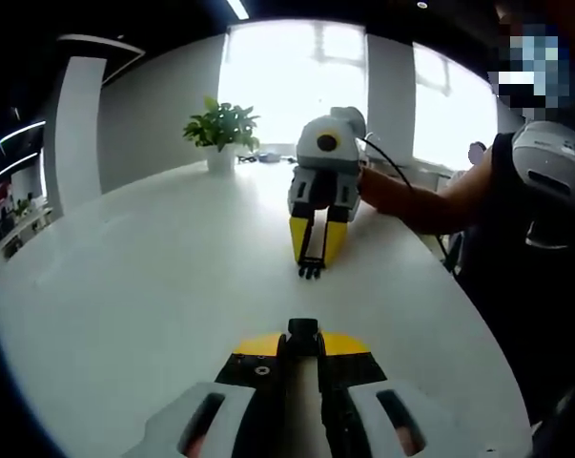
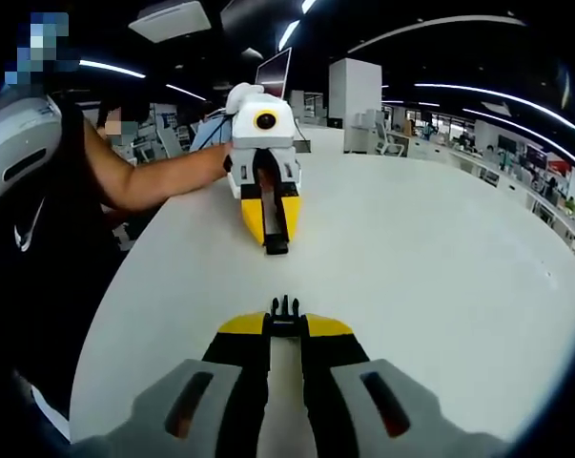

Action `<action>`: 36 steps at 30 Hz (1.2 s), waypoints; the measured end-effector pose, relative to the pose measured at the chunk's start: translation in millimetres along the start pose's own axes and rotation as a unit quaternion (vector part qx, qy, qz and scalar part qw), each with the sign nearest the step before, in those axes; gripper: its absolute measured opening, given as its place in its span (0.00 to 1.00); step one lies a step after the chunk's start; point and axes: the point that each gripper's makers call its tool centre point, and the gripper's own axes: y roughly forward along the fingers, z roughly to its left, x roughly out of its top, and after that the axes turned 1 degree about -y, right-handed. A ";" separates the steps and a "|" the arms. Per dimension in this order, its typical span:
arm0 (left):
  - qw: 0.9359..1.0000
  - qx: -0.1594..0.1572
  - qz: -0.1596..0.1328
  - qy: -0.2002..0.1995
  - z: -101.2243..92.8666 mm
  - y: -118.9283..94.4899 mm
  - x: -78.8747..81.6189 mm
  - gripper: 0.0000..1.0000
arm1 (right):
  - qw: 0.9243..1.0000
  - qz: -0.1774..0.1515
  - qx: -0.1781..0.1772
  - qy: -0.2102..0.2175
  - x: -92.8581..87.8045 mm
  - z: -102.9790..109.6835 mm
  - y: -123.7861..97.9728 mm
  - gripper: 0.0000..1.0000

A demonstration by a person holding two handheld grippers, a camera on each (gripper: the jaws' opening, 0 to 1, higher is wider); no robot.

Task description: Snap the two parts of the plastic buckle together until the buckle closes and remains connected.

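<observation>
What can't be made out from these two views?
- Left gripper view: most of the socket half is pinched between the left gripper's yellow jaws; its opening faces away.
- Right gripper view: body of the pronged half is covered by the right gripper's jaws.
- Both views: latch details too small.

Two grippers faced tip to tip across a white round table [image 1: 125, 315]

The black pronged buckle half [image 2: 285, 307] is held ahead of the right gripper [image 2: 285, 329]; the black socket buckle half [image 1: 303, 336] is held ahead of the left gripper [image 1: 303, 345], well apart. A green potted plant [image 1: 221, 134] is set behind the right gripper.
</observation>
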 end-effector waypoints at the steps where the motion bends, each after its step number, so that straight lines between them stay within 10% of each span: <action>1: 1.000 0.000 0.000 0.000 0.0 0.0 0.1 0.11 | 1.000 0.000 0.000 0.000 0.0 0.1 0.0 0.11; 36: 1.000 -0.002 -0.009 0.005 2.6 3.3 3.0 0.11 | 1.000 -0.008 -0.001 -0.013 2.5 0.8 4.2 0.11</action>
